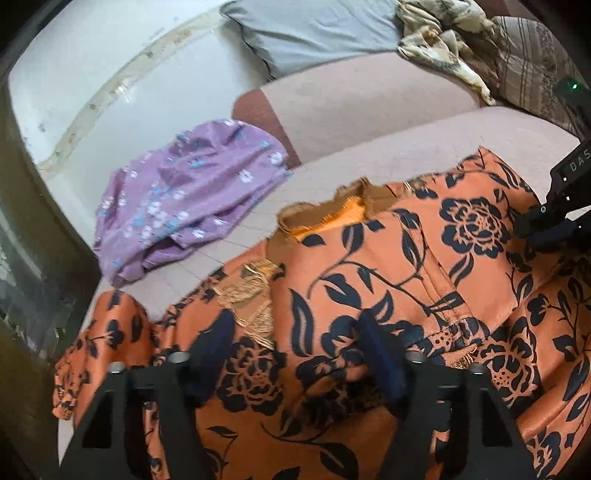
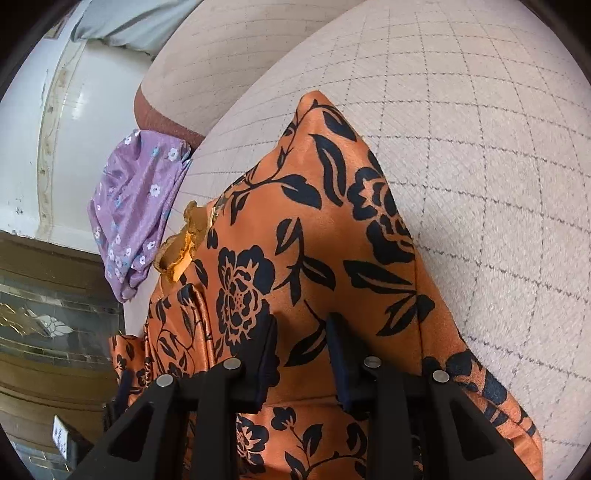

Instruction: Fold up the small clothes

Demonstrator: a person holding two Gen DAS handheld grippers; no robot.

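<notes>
The left tool [image 1: 295, 343] stands half open over an orange garment [image 1: 388, 258], its dark pads lying on the cloth without pinching it. The right tool [image 2: 301, 343], jaws narrowed, grips a raised fold of the same garment [image 2: 295, 229] between its pads. The satin-like orange fabric, printed with black roses, leaves and vines, is spread across a pale checked bed cover [image 2: 480, 166], one corner peaked upward, with a frayed golden-brown neckline [image 1: 332, 206] and gold embroidery [image 1: 251, 291] showing. Just beyond it, at the bed's edge, a crumpled lilac garment [image 1: 184, 199] with small white and blue flowers lies apart. A grey pillow [image 1: 314, 33] rests farther back.
</notes>
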